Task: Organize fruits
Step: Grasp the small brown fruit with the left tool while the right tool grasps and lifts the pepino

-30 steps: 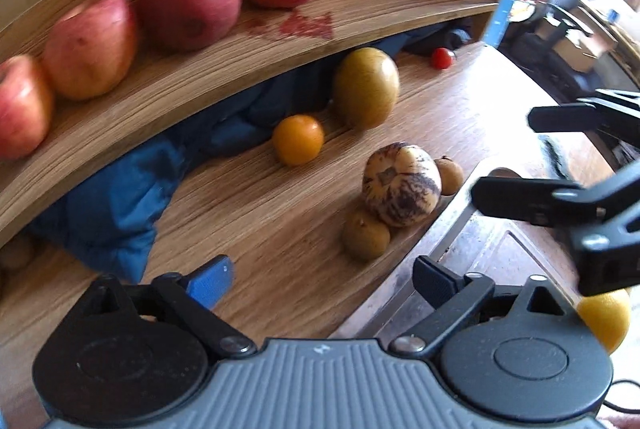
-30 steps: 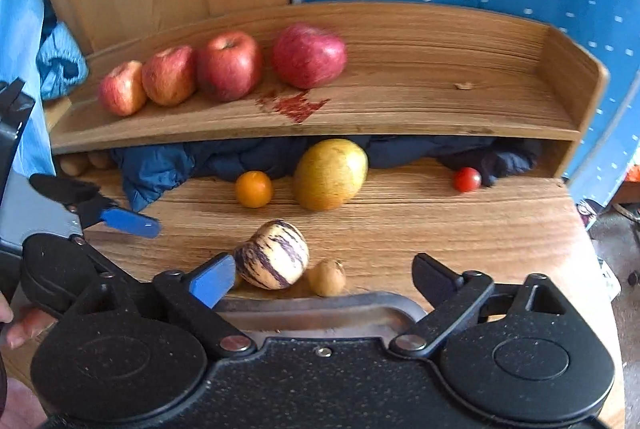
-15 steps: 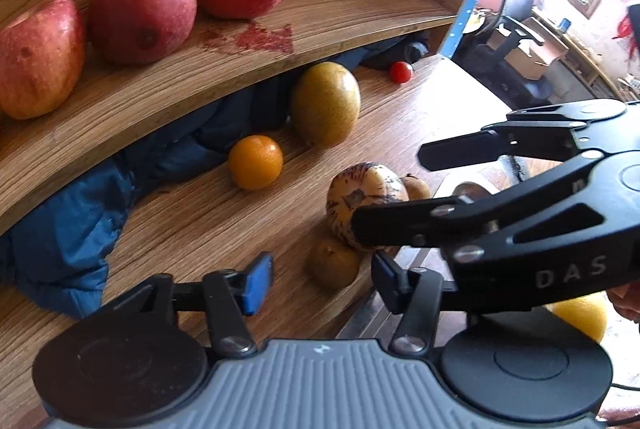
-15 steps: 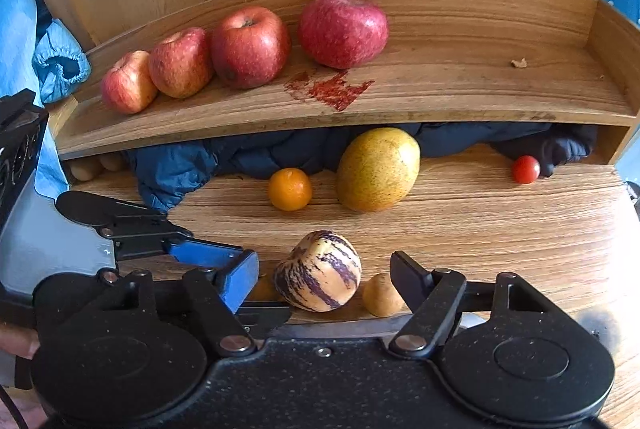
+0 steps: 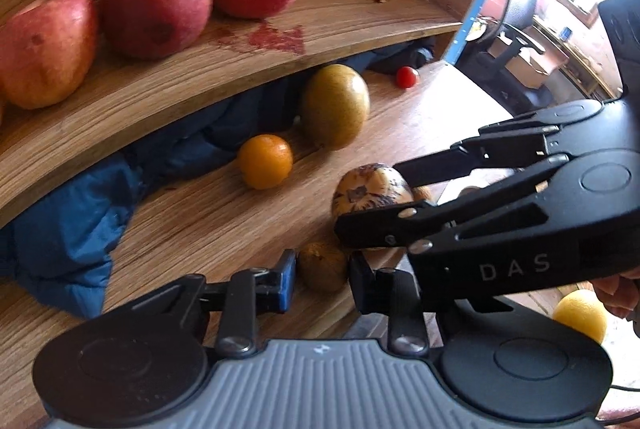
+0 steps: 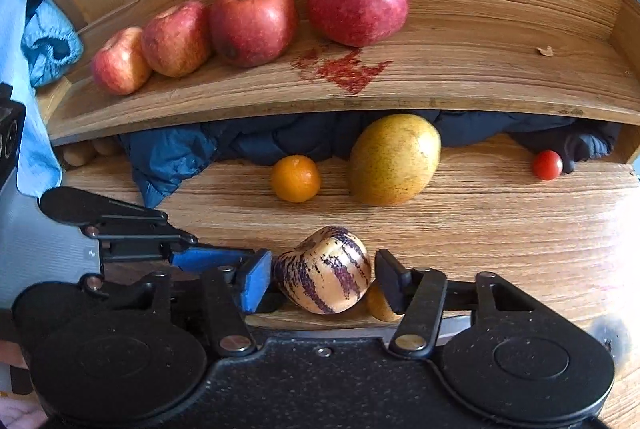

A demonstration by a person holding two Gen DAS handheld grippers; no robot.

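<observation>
Both pairs of tongs are down at the front edge of the counter (image 6: 500, 229), each set around its own fruit, which looks like two pick-ups being lined up at once. The right tongs (image 6: 320, 279) straddle the striped pepino melon (image 6: 324, 271); the blue pad sits just beside its left flank and the black pad close on the right, but I cannot tell whether they are pressing yet. The left tongs (image 5: 322, 275) bracket the small brown kiwi-like fruit (image 5: 322, 265) the same way, narrowed around it, contact unclear. A second small brown fruit (image 6: 380, 305) hides behind the melon.

The melon is cream-yellow with purple streaks, plump and smooth, so I judge it needs a gentle squeeze across its widest part.

Four red apples (image 6: 252, 19) already stand in a row along the left half of the upper shelf (image 6: 500, 29), presumably the sorted group. Further back on the counter, near a dark blue jacket (image 6: 180, 153), lie an orange tangerine (image 6: 296, 178), a big yellow-green mango (image 6: 394, 159) and, toward the right end, a cherry tomato (image 6: 547, 165).
</observation>
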